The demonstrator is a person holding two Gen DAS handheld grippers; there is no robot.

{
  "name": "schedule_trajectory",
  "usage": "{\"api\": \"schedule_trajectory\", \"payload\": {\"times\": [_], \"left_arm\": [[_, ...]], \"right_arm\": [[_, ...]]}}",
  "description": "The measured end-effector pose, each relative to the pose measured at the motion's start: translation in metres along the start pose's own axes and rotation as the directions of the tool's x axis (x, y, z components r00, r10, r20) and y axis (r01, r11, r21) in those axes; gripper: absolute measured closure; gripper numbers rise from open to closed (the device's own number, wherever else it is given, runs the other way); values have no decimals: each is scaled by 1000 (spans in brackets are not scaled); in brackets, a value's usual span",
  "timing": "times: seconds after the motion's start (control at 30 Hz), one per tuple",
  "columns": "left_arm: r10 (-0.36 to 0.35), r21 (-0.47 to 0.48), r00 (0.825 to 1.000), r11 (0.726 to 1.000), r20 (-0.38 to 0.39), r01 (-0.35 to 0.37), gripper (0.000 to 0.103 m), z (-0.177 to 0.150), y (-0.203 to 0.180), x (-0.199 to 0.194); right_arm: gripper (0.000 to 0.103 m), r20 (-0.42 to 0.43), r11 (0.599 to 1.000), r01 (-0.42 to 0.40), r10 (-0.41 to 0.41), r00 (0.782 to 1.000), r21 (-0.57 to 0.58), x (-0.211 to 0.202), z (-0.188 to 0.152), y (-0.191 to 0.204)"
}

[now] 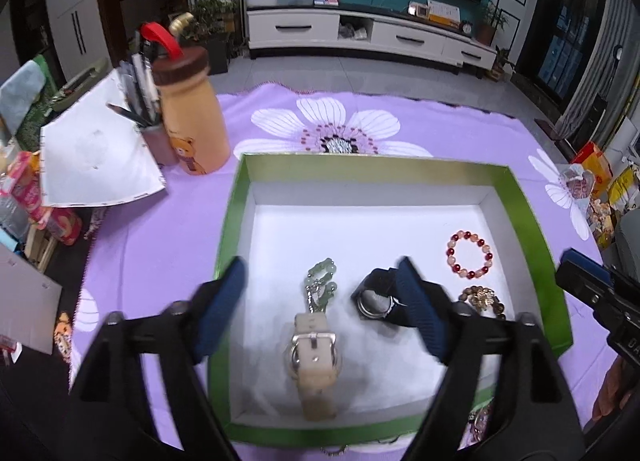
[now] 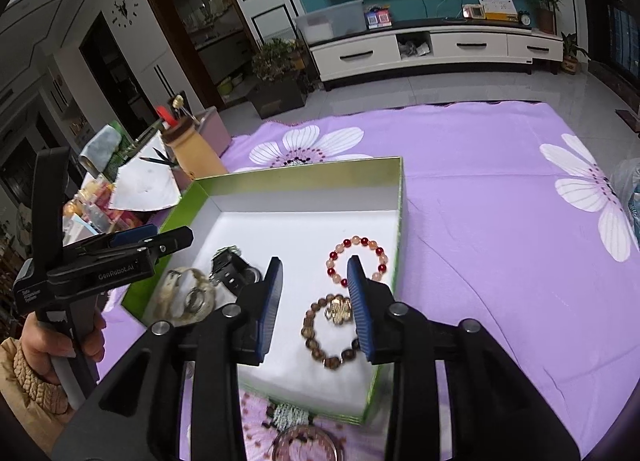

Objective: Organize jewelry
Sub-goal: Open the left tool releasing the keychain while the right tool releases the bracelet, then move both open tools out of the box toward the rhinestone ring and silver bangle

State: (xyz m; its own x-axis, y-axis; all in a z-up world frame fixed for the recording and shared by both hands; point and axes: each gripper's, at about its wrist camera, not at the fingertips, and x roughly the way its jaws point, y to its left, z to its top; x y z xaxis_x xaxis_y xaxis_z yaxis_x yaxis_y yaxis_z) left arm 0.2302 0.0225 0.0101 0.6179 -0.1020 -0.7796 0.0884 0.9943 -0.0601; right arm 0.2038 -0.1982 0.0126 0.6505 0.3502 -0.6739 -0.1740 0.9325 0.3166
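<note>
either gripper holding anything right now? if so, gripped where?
Nothing is held. The left gripper is wide open above the beige watch in the box. The right gripper is open above the brown bracelet, pads clear of it.

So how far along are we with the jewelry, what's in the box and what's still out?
Done: the green box holds a cream watch, green bead string, black watch, red-and-peach bracelet and brown bracelet. In hand: nothing; the left gripper and right gripper are open and empty above it. Left: a pink beaded piece lies on the cloth outside the box's near edge.
</note>
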Motion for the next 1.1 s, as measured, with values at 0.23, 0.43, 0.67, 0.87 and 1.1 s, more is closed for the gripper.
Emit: {"api": "schedule_trajectory", "payload": {"times": [0.23, 0.43, 0.67, 0.87, 1.1], "left_arm": [[-2, -43, 998, 999, 60, 5, 16, -24, 13, -45], [-1, -53, 997, 999, 82, 6, 16, -64, 22, -78], [18, -37, 999, 999, 37, -17, 17, -116, 22, -77], [17, -2, 1000, 1000, 1, -17, 28, -143, 10, -54], [17, 60, 1000, 998, -11, -17, 36, -157, -2, -31]], "right_arm": [[69, 22, 1000, -4, 4, 1000, 11, -40, -22, -3], [69, -6, 1000, 3, -3, 1000, 25, -59, -52, -7], [69, -77, 1000, 8, -5, 997, 29, -60, -89, -7], [69, -154, 999, 43, -45, 987, -17, -39, -116, 3], [75, -192, 995, 79, -89, 977, -58, -16, -126, 8]]}}
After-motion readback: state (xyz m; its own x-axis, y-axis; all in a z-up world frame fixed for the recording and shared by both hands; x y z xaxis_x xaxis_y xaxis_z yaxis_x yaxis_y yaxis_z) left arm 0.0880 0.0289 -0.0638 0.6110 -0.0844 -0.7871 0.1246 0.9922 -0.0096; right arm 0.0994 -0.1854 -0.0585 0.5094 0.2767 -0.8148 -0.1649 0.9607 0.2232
